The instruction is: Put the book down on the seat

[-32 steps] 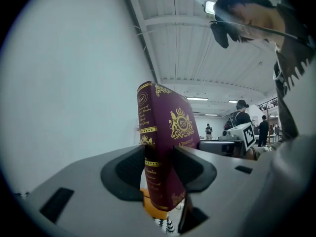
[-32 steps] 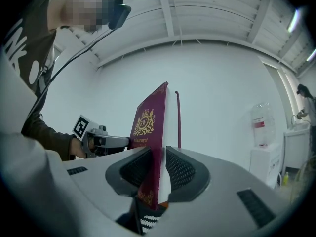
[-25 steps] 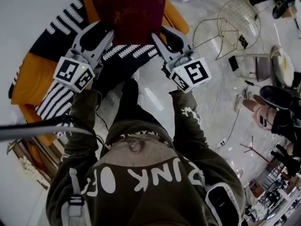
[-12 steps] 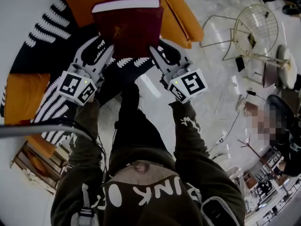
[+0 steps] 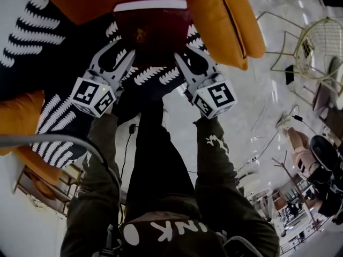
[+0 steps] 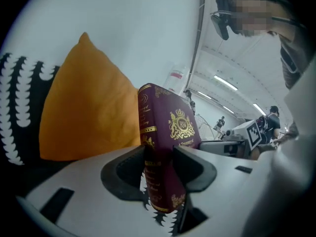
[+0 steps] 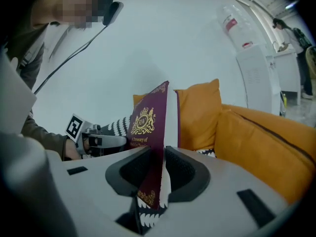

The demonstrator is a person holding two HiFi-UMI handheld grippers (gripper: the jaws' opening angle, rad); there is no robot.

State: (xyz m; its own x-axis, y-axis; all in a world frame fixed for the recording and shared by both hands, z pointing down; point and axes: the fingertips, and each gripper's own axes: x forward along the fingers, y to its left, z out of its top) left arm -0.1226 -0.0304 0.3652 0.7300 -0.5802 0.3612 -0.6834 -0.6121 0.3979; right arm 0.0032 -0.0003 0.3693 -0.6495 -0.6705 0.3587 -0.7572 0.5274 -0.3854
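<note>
Since a second ago both grippers have carried the book farther in over the seat, and orange cushions now close round it. The left gripper [image 5: 122,51] is clamped on the spine side at 9 o'clock of the maroon hardback book [image 5: 151,28]. The right gripper [image 5: 184,54] pinches the page edge at 3 o'clock. The book hangs over the black-and-white patterned throw [image 5: 32,23], with an orange cushion [image 5: 228,20] at 2 o'clock. It looks stiff, fairly heavy and smooth-covered, so gripping both side edges suits it.
</note>
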